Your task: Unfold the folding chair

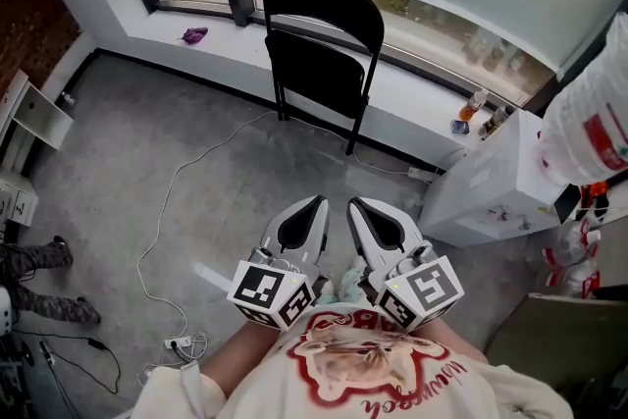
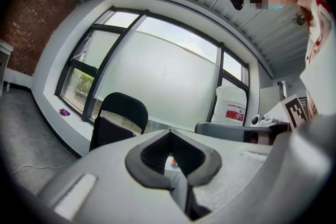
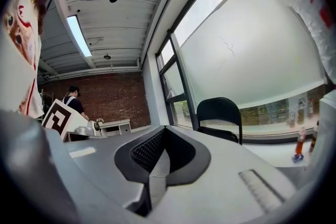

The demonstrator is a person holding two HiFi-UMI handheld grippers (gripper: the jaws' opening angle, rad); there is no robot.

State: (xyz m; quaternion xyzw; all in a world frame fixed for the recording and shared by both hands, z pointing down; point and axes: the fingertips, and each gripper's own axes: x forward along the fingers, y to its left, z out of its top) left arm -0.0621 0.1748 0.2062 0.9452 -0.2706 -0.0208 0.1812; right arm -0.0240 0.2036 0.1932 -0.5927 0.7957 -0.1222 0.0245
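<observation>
Weight should be moderate: the folding chair (image 1: 319, 44) looks like a thin black metal frame with a flat seat panel, so I judge it stiff and rigid, not fragile, but awkward because its parts swing. It stands closed on the floor (image 1: 147, 172), upright and leaning against the low window ledge (image 1: 412, 93), well apart from the person. Smooth painted tubes may slip in narrow jaws. A good hold would be the curved top of the backrest with one tool to keep the frame steady, and the front edge of the seat with the other tool to push it down. The hinges could pinch or move suddenly.

The left tool (image 1: 316, 203) and the right tool (image 1: 359, 204) are both clenched with nothing between the jaws, held side by side near the person's chest and pointing toward the chair.

For writing, little can be read. The large water bottle (image 1: 589, 128) at the right has a red label, too small to read. The shirt (image 1: 363, 373) has a red print with letters that I cannot make out. On the chair no brand is visible.
</observation>
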